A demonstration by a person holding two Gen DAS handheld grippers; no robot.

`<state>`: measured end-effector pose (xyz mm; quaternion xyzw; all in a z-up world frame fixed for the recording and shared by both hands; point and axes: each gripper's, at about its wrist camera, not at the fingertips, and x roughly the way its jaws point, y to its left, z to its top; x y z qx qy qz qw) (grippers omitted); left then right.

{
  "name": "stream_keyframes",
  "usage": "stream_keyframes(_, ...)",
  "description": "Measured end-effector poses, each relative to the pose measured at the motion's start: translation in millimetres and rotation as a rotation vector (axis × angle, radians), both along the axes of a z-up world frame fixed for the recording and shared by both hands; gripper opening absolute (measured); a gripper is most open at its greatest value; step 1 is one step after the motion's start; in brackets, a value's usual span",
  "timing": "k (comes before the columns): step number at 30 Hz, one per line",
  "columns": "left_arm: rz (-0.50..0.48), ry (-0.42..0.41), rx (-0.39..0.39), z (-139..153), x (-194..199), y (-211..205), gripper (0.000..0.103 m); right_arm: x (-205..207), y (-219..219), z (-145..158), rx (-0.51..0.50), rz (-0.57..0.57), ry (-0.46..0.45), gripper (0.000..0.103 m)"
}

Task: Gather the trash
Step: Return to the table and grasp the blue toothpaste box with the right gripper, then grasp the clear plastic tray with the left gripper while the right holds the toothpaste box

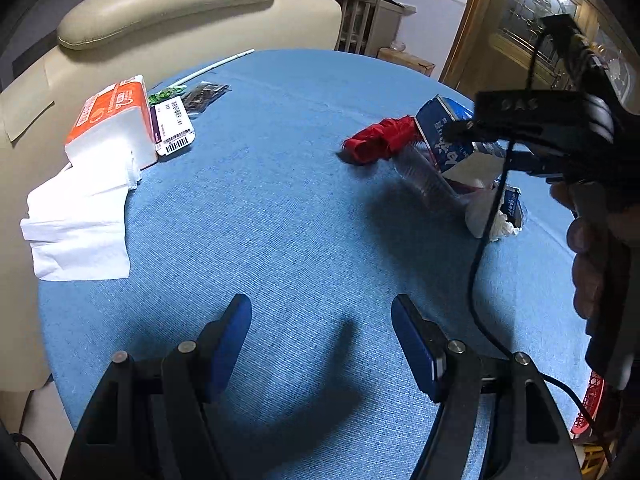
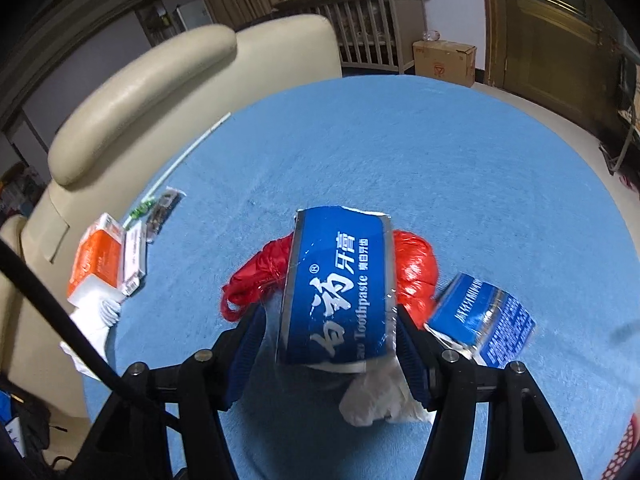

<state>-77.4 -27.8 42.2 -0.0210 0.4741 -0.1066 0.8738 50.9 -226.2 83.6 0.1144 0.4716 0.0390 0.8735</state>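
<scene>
A heap of trash lies on the blue tablecloth (image 1: 280, 200): a blue toothpaste box (image 2: 340, 280), a red plastic bag (image 2: 414, 272), a second blue box (image 2: 484, 316), a crumpled white tissue (image 2: 380, 400) and a clear plastic cup (image 1: 424, 176). My right gripper (image 2: 328, 320) is shut on the toothpaste box. Its right pad lies against the box edge, and clear plastic fills the space at the left pad. In the left wrist view the right gripper (image 1: 460, 128) reaches in from the right, a hand behind it. My left gripper (image 1: 320, 308) hangs open over bare cloth, nothing between its fingers.
At the far left lie an orange tissue pack (image 1: 108, 120), loose white tissues (image 1: 76, 232), a barcoded white packet (image 1: 174, 128), a dark wrapper (image 1: 204, 94) and a thin white straw (image 1: 216, 66). A cream armchair (image 1: 168, 12) stands behind. A black cable (image 1: 480, 280) hangs on the right.
</scene>
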Motion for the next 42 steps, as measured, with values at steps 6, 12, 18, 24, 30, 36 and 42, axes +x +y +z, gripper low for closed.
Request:
stream_keyframes(6,0.006,-0.005,0.019,2,1,0,0.073,-2,1,-6,0.021,0.011,-0.009,0.057)
stream_keyframes(12,-0.015,-0.021,0.040,9,-3,-12,0.073,-27,-17,18,0.057,-0.024,-0.090,0.057)
stream_keyframes(18,-0.027,-0.049,0.043,23,-4,-32,0.073,-71,-49,43,0.084,-0.072,-0.166,0.057)
stream_keyframes(24,-0.027,-0.041,0.019,32,5,-63,0.073,-122,-81,46,0.105,-0.111,-0.197,0.057)
stream_keyframes(30,-0.038,-0.043,0.035,37,0,-87,0.073,-158,-105,40,0.125,-0.152,-0.213,0.057)
stream_keyframes(36,-0.021,-0.045,0.024,41,8,-96,0.073,-186,-117,31,0.139,-0.190,-0.213,0.057)
stream_keyframes(42,0.014,-0.007,-0.014,40,42,-111,0.073,-205,-121,21,0.147,-0.216,-0.198,0.057)
